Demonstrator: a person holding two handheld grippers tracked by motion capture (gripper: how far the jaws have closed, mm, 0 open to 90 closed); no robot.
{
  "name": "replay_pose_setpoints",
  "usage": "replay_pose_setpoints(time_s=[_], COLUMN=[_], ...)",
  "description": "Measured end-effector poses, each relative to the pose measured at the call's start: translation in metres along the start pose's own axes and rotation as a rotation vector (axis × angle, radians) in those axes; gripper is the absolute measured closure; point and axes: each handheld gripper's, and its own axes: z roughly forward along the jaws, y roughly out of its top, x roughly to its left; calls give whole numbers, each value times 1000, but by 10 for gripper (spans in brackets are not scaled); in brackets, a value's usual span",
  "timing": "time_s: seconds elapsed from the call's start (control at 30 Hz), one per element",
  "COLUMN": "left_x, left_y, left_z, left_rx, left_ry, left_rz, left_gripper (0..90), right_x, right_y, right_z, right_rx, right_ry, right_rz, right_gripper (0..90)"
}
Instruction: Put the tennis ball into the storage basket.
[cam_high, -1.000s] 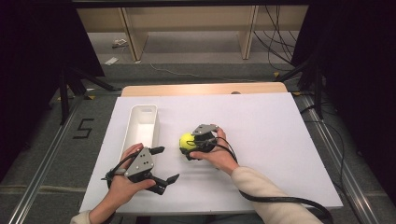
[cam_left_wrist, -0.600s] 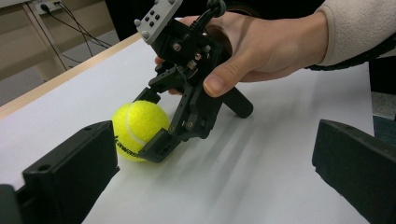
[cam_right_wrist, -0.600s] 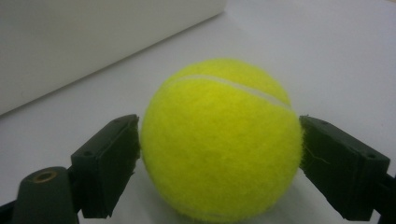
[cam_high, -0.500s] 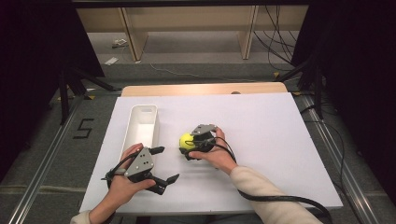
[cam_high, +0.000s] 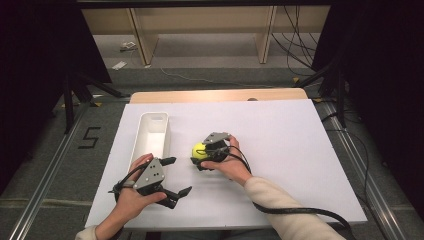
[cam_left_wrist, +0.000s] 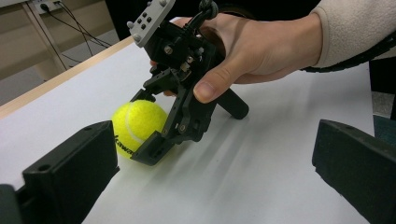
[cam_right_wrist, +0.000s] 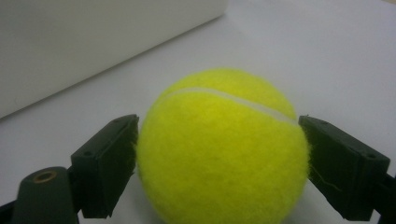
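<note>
Right hand-held gripper (cam_right_wrist: 219, 154) clamped on ball (cam_right_wrist: 222, 149), resting on tabletop (cam_high: 280, 130); squeeze best held firm before lift. Left hand-held gripper (cam_high: 172, 175) held apart, empty.

Lab; black curtains (cam_high: 35, 45), taped floor (cam_high: 90, 137)

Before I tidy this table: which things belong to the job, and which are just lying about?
In use:
tennis ball, between the right gripper jaws
white bin beside it, likely
left gripper, open, waiting

Lying about:
floor scraps
cables behind the table
</note>
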Motion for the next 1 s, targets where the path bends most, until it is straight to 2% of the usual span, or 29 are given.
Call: replay_pose_setpoints(time_s=[0.13, 0.37, 1.0], left_x=[0, 0, 0], left_y=[0, 0, 0], left_z=[0, 0, -1], left_rx=[0, 0, -4], left_ry=[-1, -1, 2], left_rz=[1, 1, -2], left_gripper=[0, 0, 0], right_x=[1, 2, 2], right_y=[0, 2, 3], right_z=[1, 0, -4], right_rx=[-1, -6, -7], right_ry=[-3, -23, -33], right_rz=[0, 8, 9], right_gripper=[168, 248, 261])
